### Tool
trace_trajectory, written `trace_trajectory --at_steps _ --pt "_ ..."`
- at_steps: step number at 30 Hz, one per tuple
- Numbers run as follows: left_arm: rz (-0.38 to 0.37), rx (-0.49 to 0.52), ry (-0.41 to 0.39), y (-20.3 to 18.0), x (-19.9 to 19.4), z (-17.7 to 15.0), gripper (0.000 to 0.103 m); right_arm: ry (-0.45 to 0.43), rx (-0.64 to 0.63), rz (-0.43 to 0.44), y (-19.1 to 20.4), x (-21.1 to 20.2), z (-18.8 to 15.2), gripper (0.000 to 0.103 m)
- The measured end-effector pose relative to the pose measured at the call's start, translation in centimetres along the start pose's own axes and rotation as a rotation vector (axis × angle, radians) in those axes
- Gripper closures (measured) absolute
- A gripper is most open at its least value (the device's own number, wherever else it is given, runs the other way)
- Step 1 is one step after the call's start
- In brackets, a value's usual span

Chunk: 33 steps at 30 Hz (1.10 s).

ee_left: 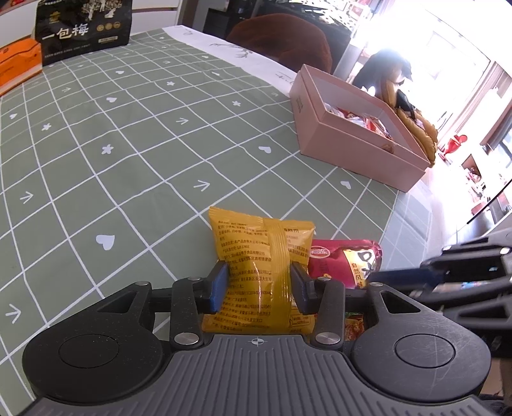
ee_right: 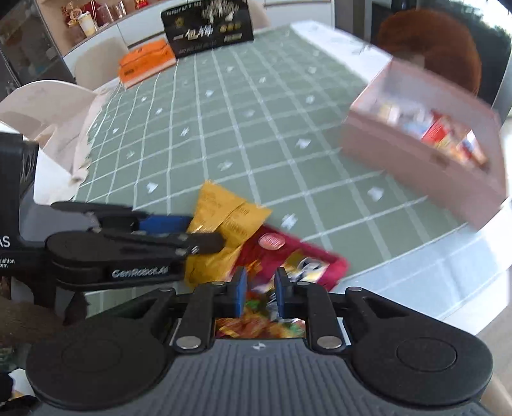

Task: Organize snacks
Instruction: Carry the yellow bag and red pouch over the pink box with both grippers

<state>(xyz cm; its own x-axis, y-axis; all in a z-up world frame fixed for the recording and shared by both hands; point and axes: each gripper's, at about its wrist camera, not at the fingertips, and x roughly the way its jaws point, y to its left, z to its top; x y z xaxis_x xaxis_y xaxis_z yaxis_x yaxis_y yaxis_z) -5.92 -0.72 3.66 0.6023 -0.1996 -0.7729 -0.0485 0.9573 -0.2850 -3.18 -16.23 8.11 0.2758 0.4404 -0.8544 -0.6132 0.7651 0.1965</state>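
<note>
A: Start at the claws. What does each one have?

B: The left claw (ee_left: 259, 288) is pinching a yellow snack packet (ee_left: 260, 256) across its middle, blue pads pressed to both sides, the packet's long axis running up the frame away from the claw. The right claw (ee_right: 259, 296) is pressed nearly together on a red snack packet (ee_right: 288, 265), which crumples between the pads. That view is blurred, so I can't read the packet's exact edges.

A: Where do the two packets lie from each other?

B: Side by side and touching, low in both views. In the left wrist view the red packet sits just right of the yellow one. The two claws are close; the left one shows as a dark bar at the left of the right wrist view.

A: And where would they go?

B: My guess is the pink box (ee_left: 355, 134), open-topped, with snacks already inside. It lies upper right of both claws, near the bench (ee_left: 128, 144) edge. Its long side slants from upper left to lower right. The right claw looks nearer to it.

A: Room to move?

B: Bare green checked cloth lies between the claws and the box. A black bag (ee_left: 83, 28) and an orange box (ee_left: 19, 64) stand well apart, upper left. The risk, I judge, is the bench edge just right of the packets.
</note>
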Motion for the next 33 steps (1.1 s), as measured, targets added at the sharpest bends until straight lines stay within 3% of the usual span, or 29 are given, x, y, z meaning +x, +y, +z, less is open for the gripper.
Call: trace_trajectory --at_steps 8,12,13,19,26,31,33 --pt "-0.014 0.004 0.053 0.8 -1.9 -1.0 0.060 0.021 -0.063 -0.100 0.7 0.4 -0.7 0.083" --pt "-0.031 0.060 0.113 0.3 -2.9 -2.0 0.060 0.064 0.033 -0.090 -1.6 0.3 -1.1 0.064" --pt "-0.031 0.078 0.122 0.0 -3.0 -2.3 0.060 0.074 0.064 -0.081 -2.3 0.4 -1.4 0.063" --pt "-0.038 0.128 0.131 -1.0 -2.7 -2.5 0.060 0.102 0.288 0.018 -5.5 1.0 -2.6 0.060" --pt "-0.053 0.092 0.114 -0.3 -2.8 -2.5 0.059 0.098 0.367 0.125 -5.4 1.7 -1.9 0.060" --pt "-0.066 -0.019 0.090 2.1 -3.3 -2.4 0.058 -0.021 0.211 0.255 -2.5 -1.8 -0.7 0.062" --pt "-0.077 -0.038 0.087 2.6 -3.3 -2.4 0.058 -0.034 0.150 0.269 -1.1 -2.0 -0.1 0.062"
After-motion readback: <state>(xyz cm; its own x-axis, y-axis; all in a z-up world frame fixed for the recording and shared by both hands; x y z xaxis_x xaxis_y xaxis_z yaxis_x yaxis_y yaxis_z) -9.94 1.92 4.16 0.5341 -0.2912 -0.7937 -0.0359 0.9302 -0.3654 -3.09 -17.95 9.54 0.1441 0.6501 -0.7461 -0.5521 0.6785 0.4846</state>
